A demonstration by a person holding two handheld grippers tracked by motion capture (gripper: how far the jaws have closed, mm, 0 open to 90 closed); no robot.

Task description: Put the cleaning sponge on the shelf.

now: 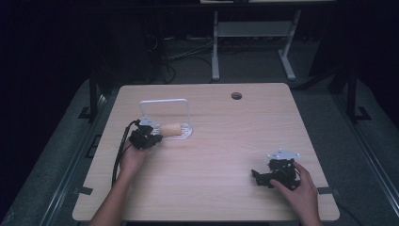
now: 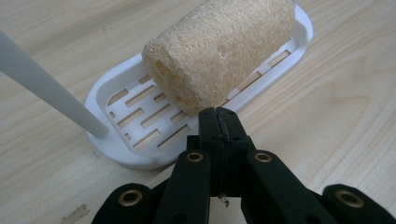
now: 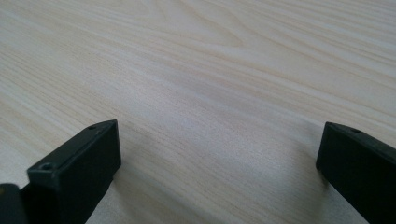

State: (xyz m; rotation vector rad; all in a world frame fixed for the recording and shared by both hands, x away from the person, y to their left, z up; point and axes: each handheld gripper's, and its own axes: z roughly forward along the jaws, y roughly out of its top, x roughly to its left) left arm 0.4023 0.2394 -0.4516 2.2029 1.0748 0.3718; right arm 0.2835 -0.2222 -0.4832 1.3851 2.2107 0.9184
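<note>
Left gripper [image 2: 219, 114] (jaws together, holding nothing) nosing the loofah [image 2: 224, 46] could shove it off the white tray [image 2: 105, 88]; right gripper [image 3: 219, 154] gapes idle.

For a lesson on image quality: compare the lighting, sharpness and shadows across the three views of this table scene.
High view: dim, with dark surroundings, the table lit pale and slightly soft. Left gripper view: bright and sharp on the loofah and white slotted tray. Right gripper view: evenly lit wood grain, the near jaws a little blurred, a faint shadow between them.
</note>
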